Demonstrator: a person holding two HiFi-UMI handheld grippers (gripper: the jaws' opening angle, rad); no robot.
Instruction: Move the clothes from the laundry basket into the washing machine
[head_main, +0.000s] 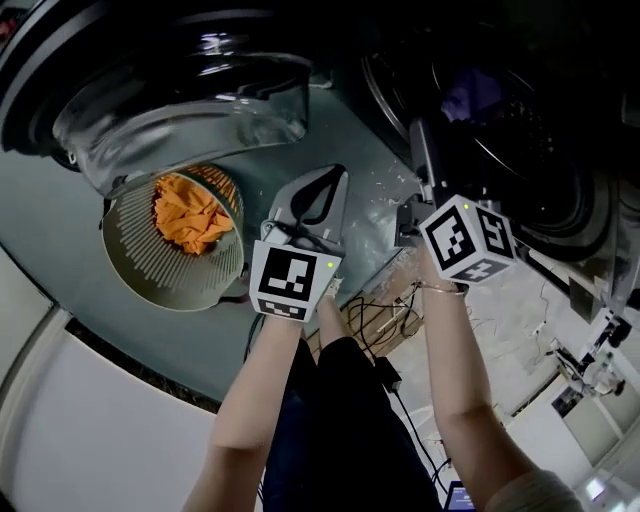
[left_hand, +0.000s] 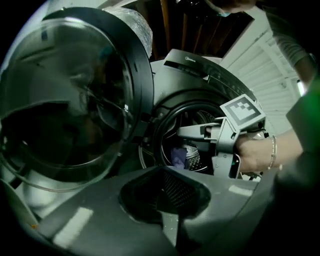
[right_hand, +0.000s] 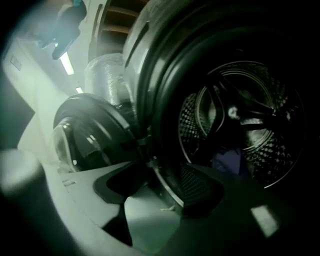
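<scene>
An orange cloth (head_main: 190, 213) lies in the round laundry basket (head_main: 130, 270) at left on the floor. The washing machine's door (head_main: 180, 80) stands swung open above the basket. Inside the drum (head_main: 520, 130) lies a purple cloth (head_main: 472, 95), also seen as the purple cloth (left_hand: 179, 156) and the purple cloth (right_hand: 227, 160) in the gripper views. My left gripper (head_main: 335, 172) is shut and holds nothing, hanging between basket and drum. My right gripper (head_main: 416, 128) is shut and holds nothing, its tips at the drum's mouth (left_hand: 180, 132).
Black cables (head_main: 385, 300) and white debris lie on the floor below the machine. A silver foil duct (right_hand: 102, 75) stands behind the door. The person's legs (head_main: 340, 400) are under my arms. A pale wall or panel (head_main: 90, 430) runs along the lower left.
</scene>
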